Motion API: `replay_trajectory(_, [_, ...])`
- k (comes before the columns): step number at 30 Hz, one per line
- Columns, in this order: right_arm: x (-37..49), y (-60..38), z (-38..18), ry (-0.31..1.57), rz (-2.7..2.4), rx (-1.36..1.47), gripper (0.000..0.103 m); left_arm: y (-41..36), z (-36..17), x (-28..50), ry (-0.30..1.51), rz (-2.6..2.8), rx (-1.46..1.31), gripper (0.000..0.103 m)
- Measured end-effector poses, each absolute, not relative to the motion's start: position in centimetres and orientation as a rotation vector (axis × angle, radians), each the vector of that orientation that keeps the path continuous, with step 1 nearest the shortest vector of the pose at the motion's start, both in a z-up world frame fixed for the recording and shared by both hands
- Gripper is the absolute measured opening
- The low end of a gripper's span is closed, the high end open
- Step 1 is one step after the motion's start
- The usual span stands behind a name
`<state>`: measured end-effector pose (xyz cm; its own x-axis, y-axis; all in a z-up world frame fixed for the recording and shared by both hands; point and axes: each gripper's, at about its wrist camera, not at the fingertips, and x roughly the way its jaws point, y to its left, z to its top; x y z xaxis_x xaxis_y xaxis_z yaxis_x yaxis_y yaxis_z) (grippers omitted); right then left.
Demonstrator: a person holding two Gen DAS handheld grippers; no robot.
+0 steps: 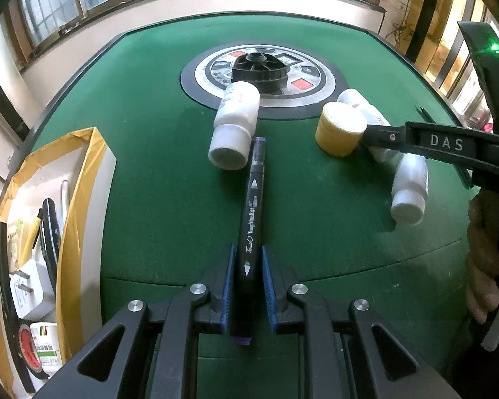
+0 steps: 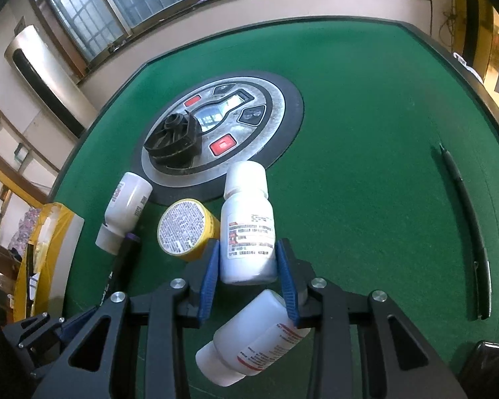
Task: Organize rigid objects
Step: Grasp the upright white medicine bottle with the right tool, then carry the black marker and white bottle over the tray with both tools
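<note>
left tongs point(image 1: 246, 286): clamped | right tongs point(image 2: 249, 266): apparently gripping (angled down)

Three white bottles are counted on the green felt: one point(image 2: 124, 211) beside the marker, one point(image 2: 248, 224) between blue pads, one point(image 2: 252, 339) lying nearest. One yellow jar point(image 2: 188, 229), one black marker point(image 1: 251, 212) and one dark pen point(image 2: 465, 219) are seen. One black ribbed cap point(image 2: 173, 143) is counted on the round panel point(image 2: 279, 109), and one yellow-edged box point(image 1: 80, 179) at the side.

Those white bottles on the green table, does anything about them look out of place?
Yes. The three white bottles all lie tipped on their sides: one beside the black marker, one between the right gripper's jaws, one below it. The yellow jar is tipped over too. Nothing looks spilled.
</note>
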<state>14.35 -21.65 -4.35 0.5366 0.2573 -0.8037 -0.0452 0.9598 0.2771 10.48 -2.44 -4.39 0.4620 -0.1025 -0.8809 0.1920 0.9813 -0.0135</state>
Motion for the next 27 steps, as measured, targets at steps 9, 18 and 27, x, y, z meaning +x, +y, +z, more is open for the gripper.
replay_trajectory(9, [14.0,-23.3,-3.7,0.948,0.193,0.353,0.033,-2.9,-4.3,10.3,1.071,-0.17,0.118,0.017])
replay_trajectory(18, [13.5,-23.6,-3.0,0.908,0.186,0.376,0.033,-3.2,-4.4,10.4,1.066,-0.164,0.12,0.017])
replay_trajectory(27, [13.5,-23.6,-3.0,0.912,0.187,0.377,0.033,-3.3,-4.4,10.9,1.056,-0.15,0.123,0.026])
